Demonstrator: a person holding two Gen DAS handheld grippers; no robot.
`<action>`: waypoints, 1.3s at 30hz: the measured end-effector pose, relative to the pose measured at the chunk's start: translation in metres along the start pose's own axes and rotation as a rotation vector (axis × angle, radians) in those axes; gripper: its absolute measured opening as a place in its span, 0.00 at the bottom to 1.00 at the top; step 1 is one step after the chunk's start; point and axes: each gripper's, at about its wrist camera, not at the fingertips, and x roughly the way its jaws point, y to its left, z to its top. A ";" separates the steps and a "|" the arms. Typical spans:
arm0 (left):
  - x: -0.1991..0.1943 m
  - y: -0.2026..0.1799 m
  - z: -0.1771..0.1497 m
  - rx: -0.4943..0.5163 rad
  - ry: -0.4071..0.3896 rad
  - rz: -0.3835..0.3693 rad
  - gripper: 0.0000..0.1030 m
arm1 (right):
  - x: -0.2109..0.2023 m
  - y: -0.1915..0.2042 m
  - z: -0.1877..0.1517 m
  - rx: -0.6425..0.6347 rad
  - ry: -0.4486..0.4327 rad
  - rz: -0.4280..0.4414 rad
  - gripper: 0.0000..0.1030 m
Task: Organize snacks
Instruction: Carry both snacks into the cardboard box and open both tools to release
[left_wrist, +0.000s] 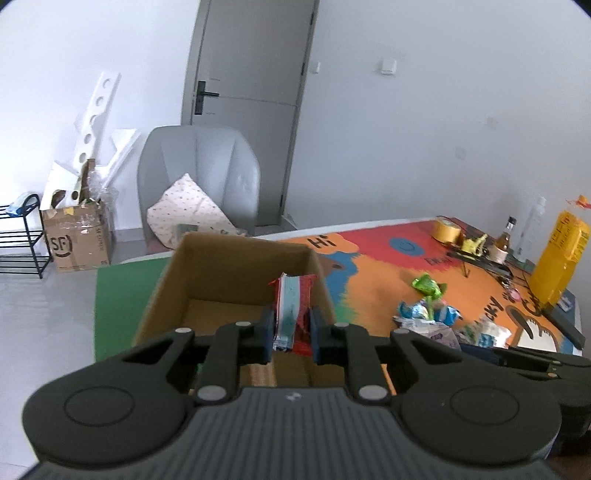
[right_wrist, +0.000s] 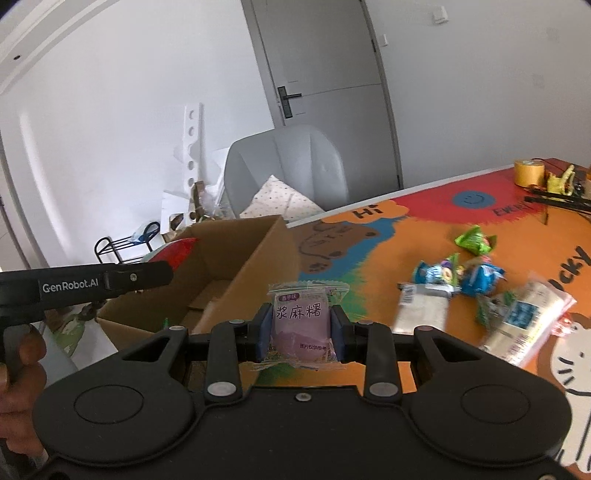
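Note:
My left gripper (left_wrist: 290, 332) is shut on a red, white and blue snack packet (left_wrist: 291, 314), held upright over the open cardboard box (left_wrist: 207, 269). The box stands at the table's left end and its floor looks bare. My right gripper (right_wrist: 300, 328) is shut on a purple mochi packet (right_wrist: 300, 321) with clear wrapper edges, just right of the box (right_wrist: 236, 258). In the right wrist view the left gripper's side (right_wrist: 107, 282) reaches over the box with the red packet tip (right_wrist: 181, 251) showing. Loose snacks (left_wrist: 432, 317) lie on the colourful mat (left_wrist: 388, 266).
Green, blue and white wrapped snacks (right_wrist: 476, 284) are scattered to the right. A yellow tape roll (left_wrist: 446, 229), a small bottle (left_wrist: 506, 236) and a yellow bag (left_wrist: 557, 266) stand at the table's far right. A grey chair (left_wrist: 199, 173) with a cushion is behind the box. A hand (right_wrist: 22, 365) grips the left tool.

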 end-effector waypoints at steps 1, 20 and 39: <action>0.000 0.003 0.001 -0.002 -0.002 0.003 0.17 | 0.002 0.003 0.001 -0.004 0.002 0.005 0.30; 0.017 0.055 0.002 -0.103 0.019 0.071 0.39 | 0.038 0.037 0.016 -0.051 0.017 0.042 0.30; 0.002 0.063 0.002 -0.109 -0.036 0.148 0.83 | 0.051 0.053 0.037 -0.023 -0.009 0.119 0.54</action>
